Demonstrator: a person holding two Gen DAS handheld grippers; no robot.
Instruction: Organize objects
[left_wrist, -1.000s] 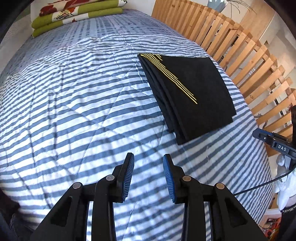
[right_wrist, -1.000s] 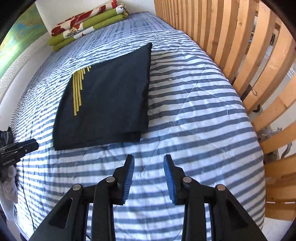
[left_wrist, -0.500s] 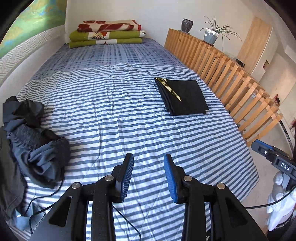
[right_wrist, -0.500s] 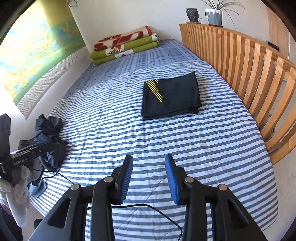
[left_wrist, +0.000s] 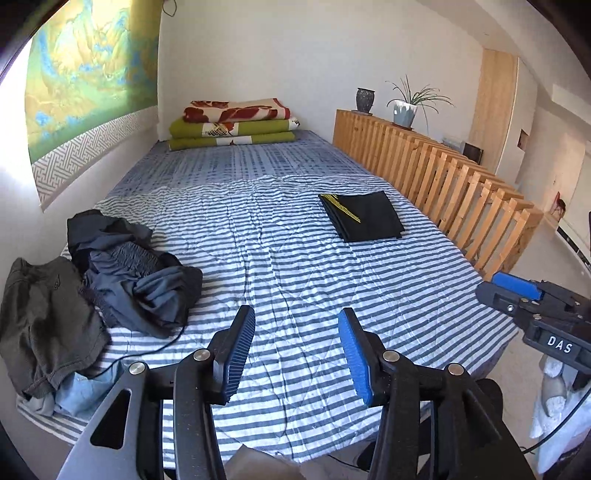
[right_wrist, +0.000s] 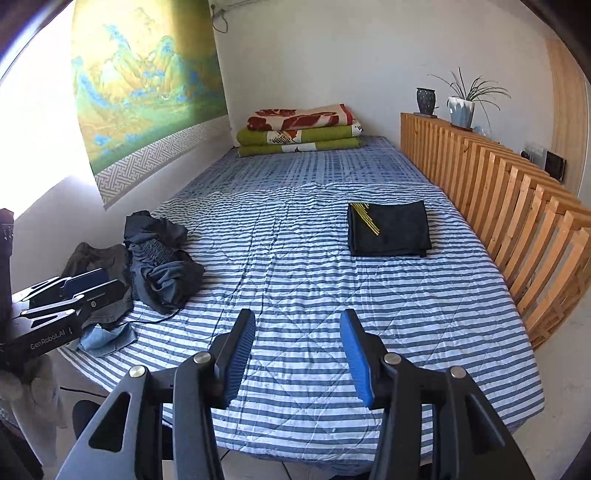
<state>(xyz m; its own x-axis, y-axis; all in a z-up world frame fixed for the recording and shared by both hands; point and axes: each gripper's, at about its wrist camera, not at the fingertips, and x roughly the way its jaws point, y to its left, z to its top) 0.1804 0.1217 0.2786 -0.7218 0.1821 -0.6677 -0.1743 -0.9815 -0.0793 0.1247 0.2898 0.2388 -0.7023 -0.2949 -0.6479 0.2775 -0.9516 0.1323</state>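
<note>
A folded black garment with yellow stripes (left_wrist: 364, 220) (right_wrist: 389, 229) lies flat on the striped bed (left_wrist: 295, 266) (right_wrist: 314, 280), towards the wooden railing. A heap of crumpled dark clothes (left_wrist: 125, 269) (right_wrist: 155, 258) sits at the bed's left edge. My left gripper (left_wrist: 297, 354) hangs above the near end of the bed, its jaws opening with nothing between them. My right gripper (right_wrist: 297, 354) is likewise over the near end, jaws opening and empty. Each gripper shows at the side of the other's view: the right gripper (left_wrist: 532, 299), the left gripper (right_wrist: 70, 295).
Folded green and red blankets (left_wrist: 232, 123) (right_wrist: 299, 131) are stacked at the head of the bed. A slatted wooden railing (left_wrist: 443, 177) (right_wrist: 517, 206) runs along the right side, with a vase and a potted plant (right_wrist: 461, 107) on top. A wall hanging (right_wrist: 147, 85) is on the left.
Both grippers have pulled back and risen from the folded black garment, which stays on the bed. Much more of the room shows. Both pairs of jaws stand wider apart.
</note>
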